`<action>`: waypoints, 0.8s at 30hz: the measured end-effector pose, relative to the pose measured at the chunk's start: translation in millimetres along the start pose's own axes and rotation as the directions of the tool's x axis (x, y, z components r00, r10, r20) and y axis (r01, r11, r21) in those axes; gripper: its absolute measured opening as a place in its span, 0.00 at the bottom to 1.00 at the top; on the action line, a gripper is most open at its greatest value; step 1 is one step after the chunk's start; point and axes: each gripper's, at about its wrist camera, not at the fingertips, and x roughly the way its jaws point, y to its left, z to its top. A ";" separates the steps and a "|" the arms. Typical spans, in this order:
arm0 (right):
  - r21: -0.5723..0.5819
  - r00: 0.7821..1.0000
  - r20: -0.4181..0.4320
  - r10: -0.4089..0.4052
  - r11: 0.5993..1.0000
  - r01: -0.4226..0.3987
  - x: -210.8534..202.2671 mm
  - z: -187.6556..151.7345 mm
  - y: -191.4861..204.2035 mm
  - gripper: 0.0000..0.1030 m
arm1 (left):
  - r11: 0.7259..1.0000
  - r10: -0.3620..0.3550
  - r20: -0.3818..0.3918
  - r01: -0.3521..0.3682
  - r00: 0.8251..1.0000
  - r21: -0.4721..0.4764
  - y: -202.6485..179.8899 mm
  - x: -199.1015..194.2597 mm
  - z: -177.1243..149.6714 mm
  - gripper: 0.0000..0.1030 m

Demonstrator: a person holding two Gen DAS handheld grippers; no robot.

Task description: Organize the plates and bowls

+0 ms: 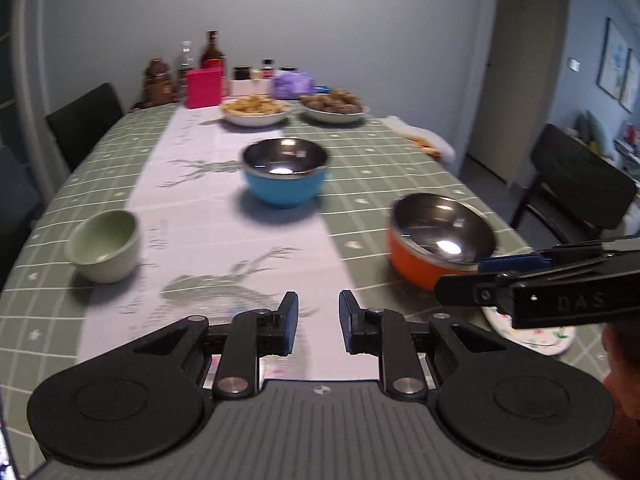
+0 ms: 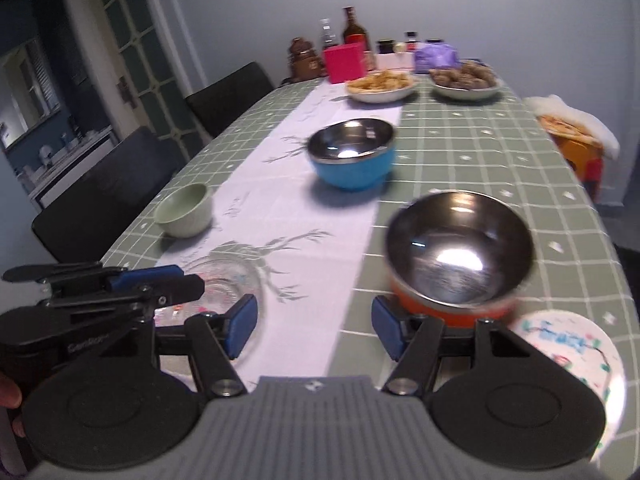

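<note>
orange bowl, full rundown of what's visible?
The orange bowl has an orange outer shell and a shiny, steel-looking inner lining that reflects a light. It looks empty and sits upright on the green checked tablecloth, beside the white runner. Motion blur smears its rim. A patterned white plate lies just nearer the camera. No gripper fingers touch it.

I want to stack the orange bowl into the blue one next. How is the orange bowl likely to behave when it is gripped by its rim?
The orange bowl has a shiny metal lining, so the pads may slip on the rim. It looks rigid and unlikely to break. Its rounded underside narrows to a small base, so a sideways push could tip or rock it. It appears empty, so probably light.
</note>
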 end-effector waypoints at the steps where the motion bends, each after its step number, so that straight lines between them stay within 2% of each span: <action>1: 0.016 1.000 0.010 -0.023 1.000 0.023 -6.0 -2.0 -9.1 0.61 | 0.999 -0.031 -0.003 0.031 1.000 0.006 -7.6 1.0 0.8 0.24; 5: 0.105 0.989 0.031 -0.145 0.984 0.142 -26.4 -11.8 -45.9 0.61 | 0.990 -0.137 -0.008 0.137 0.991 0.019 -40.4 10.6 2.8 0.24; 9: 0.270 0.965 -0.016 -0.260 0.929 0.255 -35.4 -24.3 -85.6 0.56 | 0.981 -0.196 -0.008 0.196 0.981 0.013 -65.5 24.9 3.2 0.24; 13: 0.311 0.937 -0.058 -0.345 0.886 0.346 -39.2 -37.3 -104.4 0.54 | 0.974 -0.226 -0.027 0.226 0.974 0.001 -81.8 39.4 2.5 0.24; 19: 0.351 0.917 -0.068 -0.393 0.851 0.391 -48.5 -55.4 -117.5 0.55 | 0.965 -0.260 -0.073 0.260 0.963 -0.014 -96.3 59.3 -5.4 0.24; 24: 0.394 0.920 -0.112 -0.375 0.833 0.388 -46.6 -68.8 -135.0 0.55 | 0.967 -0.253 -0.107 0.248 0.962 -0.057 -101.6 76.5 -15.7 0.25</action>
